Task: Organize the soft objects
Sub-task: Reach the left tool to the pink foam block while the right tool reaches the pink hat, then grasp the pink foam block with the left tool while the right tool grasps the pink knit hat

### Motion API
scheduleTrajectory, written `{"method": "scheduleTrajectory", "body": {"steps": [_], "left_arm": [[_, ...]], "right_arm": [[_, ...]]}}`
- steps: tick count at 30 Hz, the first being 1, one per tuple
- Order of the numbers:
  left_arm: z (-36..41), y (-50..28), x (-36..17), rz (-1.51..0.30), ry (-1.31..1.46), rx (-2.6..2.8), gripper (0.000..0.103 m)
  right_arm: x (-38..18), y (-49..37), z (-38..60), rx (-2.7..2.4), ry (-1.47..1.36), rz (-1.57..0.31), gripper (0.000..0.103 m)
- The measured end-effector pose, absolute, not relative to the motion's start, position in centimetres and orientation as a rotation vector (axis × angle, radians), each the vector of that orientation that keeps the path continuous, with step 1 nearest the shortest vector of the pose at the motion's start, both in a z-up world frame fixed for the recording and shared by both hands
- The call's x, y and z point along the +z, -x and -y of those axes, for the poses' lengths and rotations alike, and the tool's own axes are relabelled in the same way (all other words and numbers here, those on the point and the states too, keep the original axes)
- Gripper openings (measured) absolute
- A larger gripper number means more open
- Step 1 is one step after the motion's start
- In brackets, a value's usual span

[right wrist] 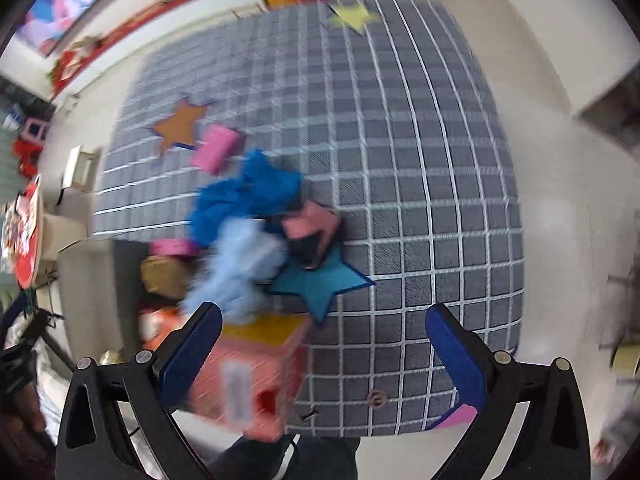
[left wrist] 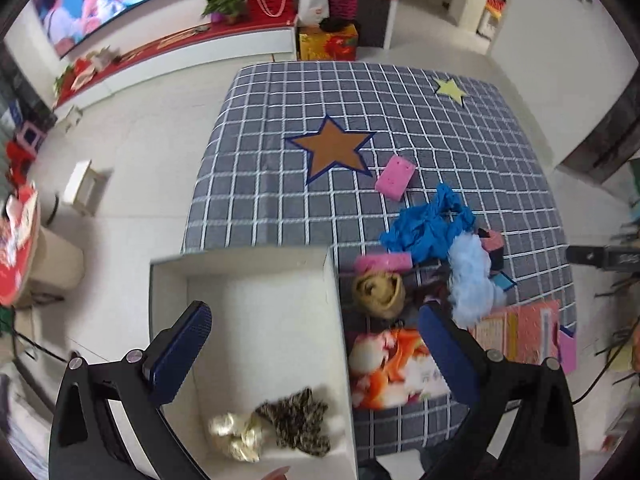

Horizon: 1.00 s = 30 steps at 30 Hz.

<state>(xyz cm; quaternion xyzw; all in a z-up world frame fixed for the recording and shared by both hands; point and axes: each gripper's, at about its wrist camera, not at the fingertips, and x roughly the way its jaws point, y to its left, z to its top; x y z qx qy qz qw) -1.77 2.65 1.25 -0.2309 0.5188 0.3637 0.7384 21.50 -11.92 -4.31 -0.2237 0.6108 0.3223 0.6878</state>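
Left gripper (left wrist: 316, 344) open, empty, straddling white box (left wrist: 240, 256) wall; leopard scrunchie (left wrist: 298, 422) below fingers. Right gripper (right wrist: 324, 340) open; pile blurred

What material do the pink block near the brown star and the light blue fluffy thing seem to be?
Pink block: probably foam sponge, matte, with small dimples on its top.
Light blue fluffy thing: probably plush or faux fur, with long loose fuzzy pile; blur leaves the fibre uncertain.
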Motion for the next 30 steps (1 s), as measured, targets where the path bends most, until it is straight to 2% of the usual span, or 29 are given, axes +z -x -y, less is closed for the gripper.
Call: {"method": "scheduleTrajectory", "body": {"steps": [7,13,17,24,30], "left_arm": [[-5.7,-5.9,-1.4,-1.271,0.416,0.778,0.103],[-8.8,-12.9,-6.6,-1.402,0.359,0.713,0.103],[-10.6,-16.9,-10.7,-1.458,0.34,0.689,0.103],[-12.3,-20.4,-16.3,-1.486,0.374,0.67,0.103],[-12.8,-21.4,-18.9,-1.499,0.398,0.681,0.103]], "right_arm": [[-13.0,-26.4,9.1,0.691,0.517,-1.48,0.102],[-18.3,-27.1,6.0,0.722,0.605,-1.536,0.102],[-18.4,-28.5,7.4,0.632,0.741,-1.415,0.102],[-16.6,-31.7,11.4,0.67,0.611,-1.449,0.102],[-16.9,-30.2,8.9,0.773,0.641,-1.437,0.102]]}}
